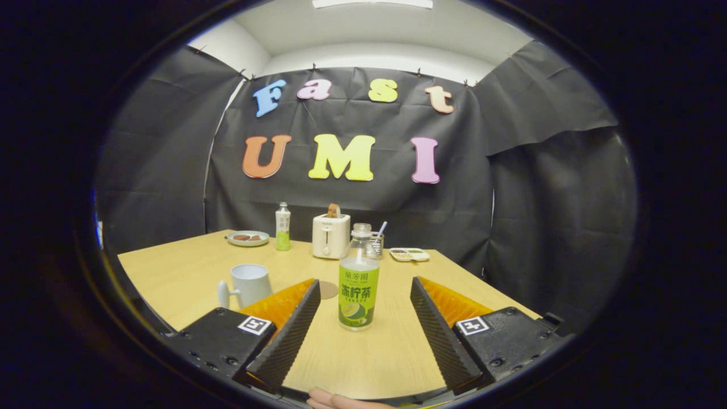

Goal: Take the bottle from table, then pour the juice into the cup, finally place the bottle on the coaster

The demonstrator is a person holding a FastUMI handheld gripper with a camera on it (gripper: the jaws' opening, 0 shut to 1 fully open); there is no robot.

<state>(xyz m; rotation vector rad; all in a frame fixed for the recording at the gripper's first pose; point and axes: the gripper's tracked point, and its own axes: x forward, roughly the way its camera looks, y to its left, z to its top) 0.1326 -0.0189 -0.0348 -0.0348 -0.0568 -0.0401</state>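
A clear bottle with a green label and no cap stands upright on the wooden table. It is between my two fingers, nearer the left one, and touches neither. My gripper is open wide. A pale mug with its handle to the left stands just left of the left finger. A round brown coaster lies flat behind the left fingertip, left of the bottle and partly hidden by the finger.
Along the far edge of the table stand a plate with food, a second green-labelled bottle, a white toaster, a glass with a straw and a small white dish. A fingertip shows below the gripper.
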